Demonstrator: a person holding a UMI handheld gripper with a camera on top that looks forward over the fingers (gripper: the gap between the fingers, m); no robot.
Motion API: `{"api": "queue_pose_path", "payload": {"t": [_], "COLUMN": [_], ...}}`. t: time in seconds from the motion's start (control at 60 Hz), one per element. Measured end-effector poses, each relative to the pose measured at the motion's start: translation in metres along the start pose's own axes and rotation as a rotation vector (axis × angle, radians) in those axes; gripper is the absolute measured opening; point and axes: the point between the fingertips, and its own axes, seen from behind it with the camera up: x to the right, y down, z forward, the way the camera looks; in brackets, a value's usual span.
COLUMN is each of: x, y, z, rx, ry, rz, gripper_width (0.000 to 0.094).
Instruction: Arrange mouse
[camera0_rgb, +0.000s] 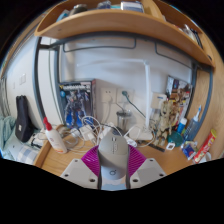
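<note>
A light grey computer mouse (113, 155) sits lengthwise between my two fingers, its nose pointing away from me toward the back of the desk. Both magenta pads (91, 160) press against its flanks, so my gripper (113, 162) is shut on the mouse. The mouse appears lifted above the wooden desk (55, 160), though its underside is hidden.
Cluttered desk beyond: a white bottle with red cap (52, 137) at left, tangled white cables (95, 128), bottles and small items (175, 130) at right, a wall socket (109, 97), and a wooden shelf (110, 25) overhead.
</note>
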Motion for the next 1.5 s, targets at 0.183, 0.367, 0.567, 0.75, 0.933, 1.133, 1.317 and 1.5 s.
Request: {"api": "queue_pose_path", "payload": {"t": [0.183,0.367,0.567,0.75,0.933,1.133,1.317,1.5], "x": [0.035,0.037,0.037,0.039,0.034,0.034,0.044,0.047], "y": [0.091,0.162,0.171,0.175,0.165,0.094,0.027,0.002], "z": [0.057,0.085,0.085,0.084,0.059,-0.019,-0.085,-0.128], "rx": [-0.173,-0.29,-0.281,-0.316,-0.358,-0.278,-0.154,-0.098], "ry": [0.035,0.025,0.02,0.036,0.021,0.037,0.06,0.076], "rz": [0.01,0.022,0.044,0.047,0.015,0.024,0.045,0.049], "gripper_width": [0.0319,0.032,0.0396,0.0522,0.087,0.0863,0.0868,0.0863]}}
